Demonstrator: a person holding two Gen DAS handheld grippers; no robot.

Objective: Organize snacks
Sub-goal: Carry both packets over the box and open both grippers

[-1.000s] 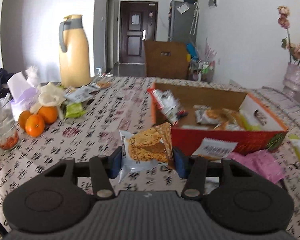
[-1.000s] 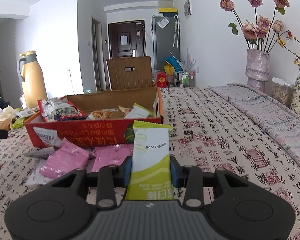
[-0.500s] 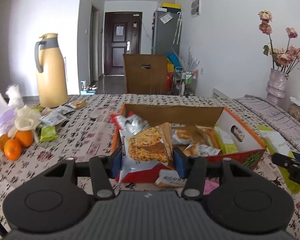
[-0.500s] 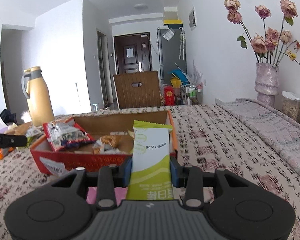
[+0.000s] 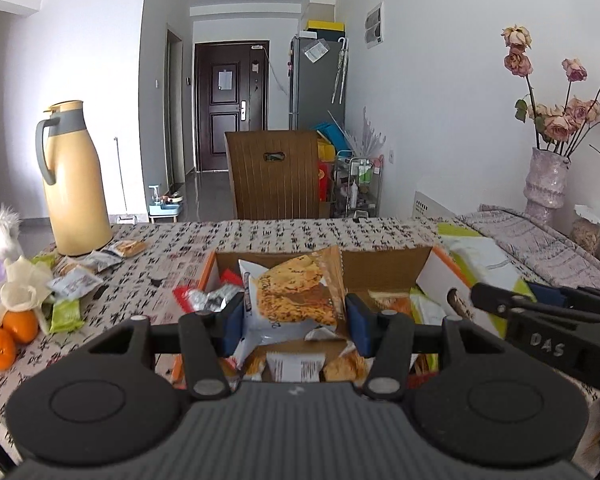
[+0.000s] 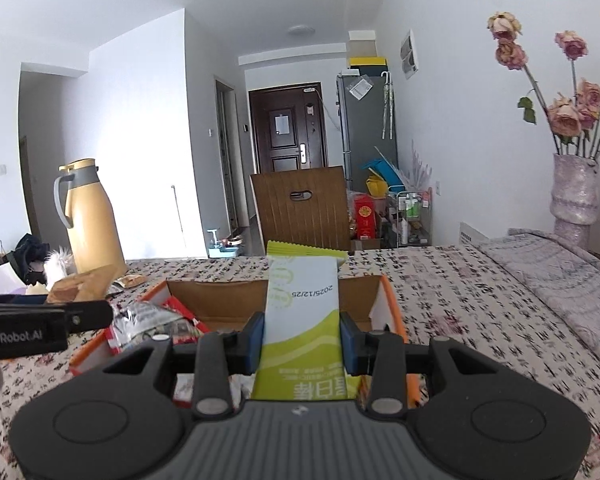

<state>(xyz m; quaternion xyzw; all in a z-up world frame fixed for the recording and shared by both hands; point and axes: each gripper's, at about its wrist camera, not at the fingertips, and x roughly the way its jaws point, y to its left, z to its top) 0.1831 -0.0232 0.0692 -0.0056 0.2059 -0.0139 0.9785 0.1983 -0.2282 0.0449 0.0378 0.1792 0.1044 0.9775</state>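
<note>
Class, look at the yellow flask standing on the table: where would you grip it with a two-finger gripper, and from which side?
Grip the yellow flask by its grey handle, coming level from its left as the left wrist view shows it. The body looks too wide and smooth for the jaws, while the handle is a slim upright loop standing clear of the body. That side looks open; snack packets lie at its base on the other side.

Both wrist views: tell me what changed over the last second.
Both grippers carried their packets from over the tablecloth to above the box. The left gripper stays shut on the cracker packet, the right gripper on the green packet. Nothing released.
</note>
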